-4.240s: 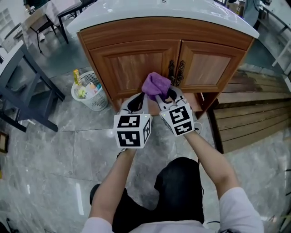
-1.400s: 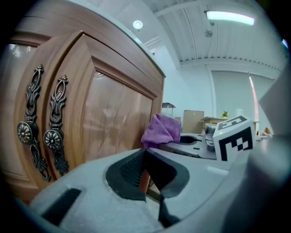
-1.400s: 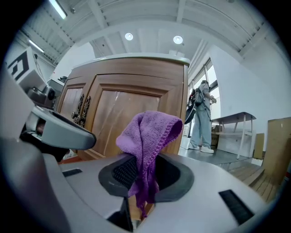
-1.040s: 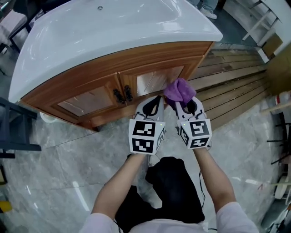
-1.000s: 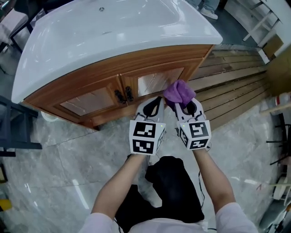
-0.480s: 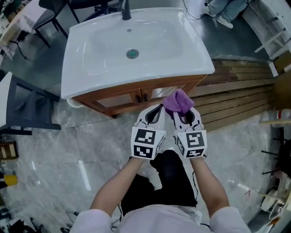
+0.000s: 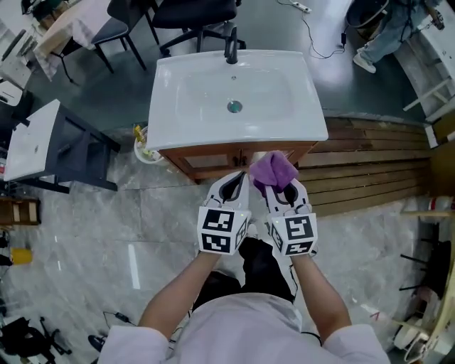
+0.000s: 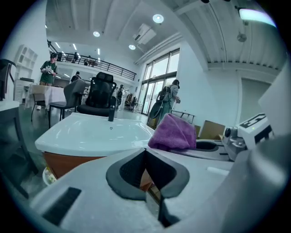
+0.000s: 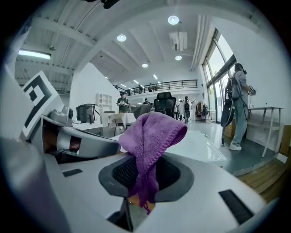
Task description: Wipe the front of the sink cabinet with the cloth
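From high above, the white sink (image 7: 170,128) tops the wooden cabinet (image 7: 213,162), whose front shows only as a thin strip. Both grippers are held side by side just in front of it, apart from the wood. My right gripper (image 7: 283,190) is shut on a purple cloth (image 7: 272,169) that bunches up above its jaws. In the right gripper view the cloth (image 9: 152,136) hangs down between the closed pads. My left gripper (image 7: 233,188) is shut with nothing in it; in its own view the left gripper (image 8: 145,152) sits beside the cloth (image 8: 175,133).
A black tap (image 7: 231,46) stands at the sink's back. A waste basket (image 7: 142,148) sits left of the cabinet, and dark furniture (image 7: 78,153) further left. Wooden slats (image 7: 370,167) lie to the right. An office chair (image 7: 192,11) and a person's legs (image 7: 387,28) are beyond.
The head view has risen from close to the cabinet doors to high above the sink, so the front is almost out of sight. Both grippers keep their pose; the cloth stays in the right one.
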Available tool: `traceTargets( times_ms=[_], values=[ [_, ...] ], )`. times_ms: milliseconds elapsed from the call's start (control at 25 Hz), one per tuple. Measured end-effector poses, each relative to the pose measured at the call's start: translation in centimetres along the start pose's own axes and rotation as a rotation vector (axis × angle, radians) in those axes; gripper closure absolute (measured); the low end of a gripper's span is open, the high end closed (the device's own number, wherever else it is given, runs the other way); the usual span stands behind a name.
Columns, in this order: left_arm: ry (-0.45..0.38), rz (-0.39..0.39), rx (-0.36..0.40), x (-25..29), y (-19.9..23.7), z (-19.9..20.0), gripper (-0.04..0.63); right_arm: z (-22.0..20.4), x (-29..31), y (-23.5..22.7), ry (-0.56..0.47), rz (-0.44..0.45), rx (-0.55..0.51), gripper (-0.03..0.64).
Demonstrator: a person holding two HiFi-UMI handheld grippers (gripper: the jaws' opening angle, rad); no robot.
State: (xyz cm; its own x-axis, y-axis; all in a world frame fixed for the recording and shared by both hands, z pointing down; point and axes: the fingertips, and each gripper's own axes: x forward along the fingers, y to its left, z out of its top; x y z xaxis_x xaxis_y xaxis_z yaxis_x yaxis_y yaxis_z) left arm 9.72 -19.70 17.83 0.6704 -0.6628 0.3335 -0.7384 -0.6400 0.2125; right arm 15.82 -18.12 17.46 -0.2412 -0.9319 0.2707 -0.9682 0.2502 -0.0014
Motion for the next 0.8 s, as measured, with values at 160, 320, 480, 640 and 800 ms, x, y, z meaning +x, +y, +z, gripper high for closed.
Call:
traceTargets(
  times_ms=[160,320,480,640,800],
  values=[
    [-0.017,0.031,0.009,-3.6,-0.1,1.9,0.592,2.4,-1.4,2.8,-0.009,0.036,0.001,0.54],
    [-0.036,0.066,0.009,-6.5,0.2,2.8,0.592,3.4,-2.5,5.1,-0.008,0.054,0.025,0.54],
    [-0.036,0.066,0.01,-8.4,-0.1,2.7,0.592,4.3,-3.4,6.1,-0.021,0.058,0.013,0.541],
    [-0.041,0.054,0.018,-9.5,-0.8,2.4,0.592,4.8,-4.6,7.1,-0.03,0.062,0.007,0.54],
    [-0.043,0.039,0.027,-10.1,-2.1,2.1,0.592,4.8,-5.9,7.8,-0.032,0.07,0.005,0.541]
  ],
)
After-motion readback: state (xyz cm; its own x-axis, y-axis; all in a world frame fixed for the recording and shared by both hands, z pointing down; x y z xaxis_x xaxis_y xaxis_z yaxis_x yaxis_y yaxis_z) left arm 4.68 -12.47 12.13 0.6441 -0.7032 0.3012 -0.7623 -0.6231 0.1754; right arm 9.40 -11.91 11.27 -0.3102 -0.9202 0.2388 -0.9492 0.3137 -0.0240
